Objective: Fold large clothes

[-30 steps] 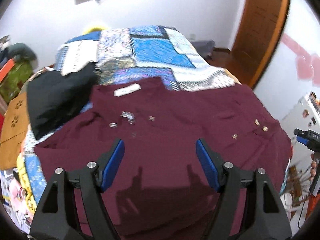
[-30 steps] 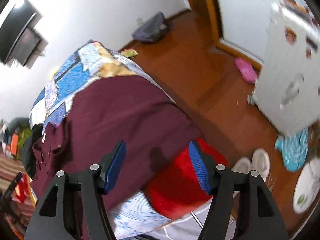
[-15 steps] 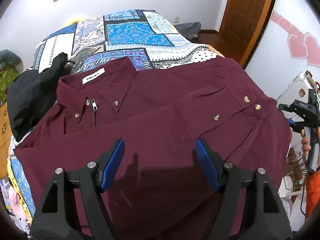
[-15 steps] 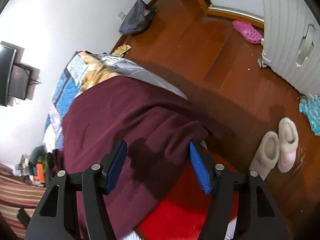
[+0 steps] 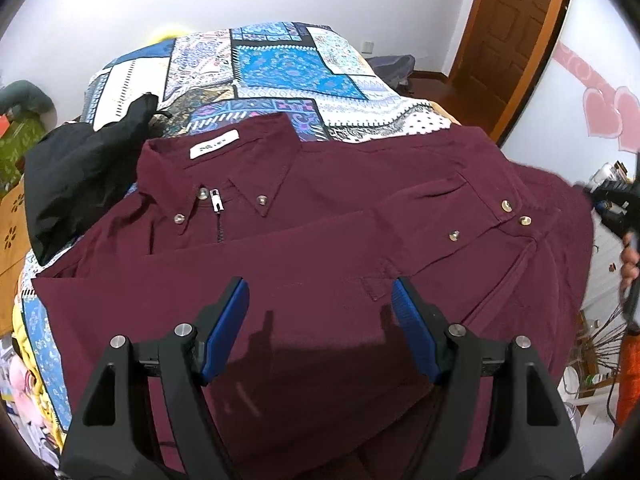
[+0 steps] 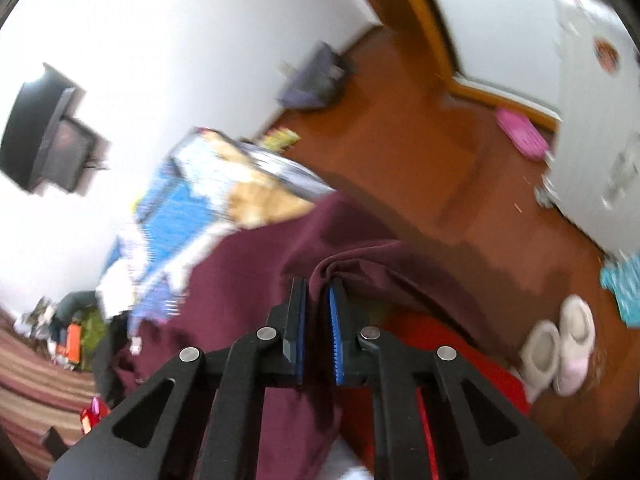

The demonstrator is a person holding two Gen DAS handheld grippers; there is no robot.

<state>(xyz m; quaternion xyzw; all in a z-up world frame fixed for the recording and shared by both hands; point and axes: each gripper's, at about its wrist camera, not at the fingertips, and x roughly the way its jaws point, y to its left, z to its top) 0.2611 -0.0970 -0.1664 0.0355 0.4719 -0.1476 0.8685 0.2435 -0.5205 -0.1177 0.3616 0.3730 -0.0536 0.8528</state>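
Observation:
A maroon button-down shirt lies front up on the bed, collar and white label at the far end, one sleeve folded across the chest. My left gripper hovers open over the shirt's lower front, nothing between its blue pads. In the right wrist view, my right gripper is shut on a bunched fold of the shirt at the bed's side edge, and the cloth rises into a peak between the pads. The right gripper and a hand show at the far right of the left wrist view.
A blue patchwork quilt covers the bed, with a black garment left of the collar. A wooden door stands behind. Beside the bed are red fabric, pale slippers, a pink shoe and a white cabinet.
My right gripper's jaws went from wide open to shut on the shirt's side edge, and it swung quickly. The left gripper stayed open, and its view of the shirt shifted a little.

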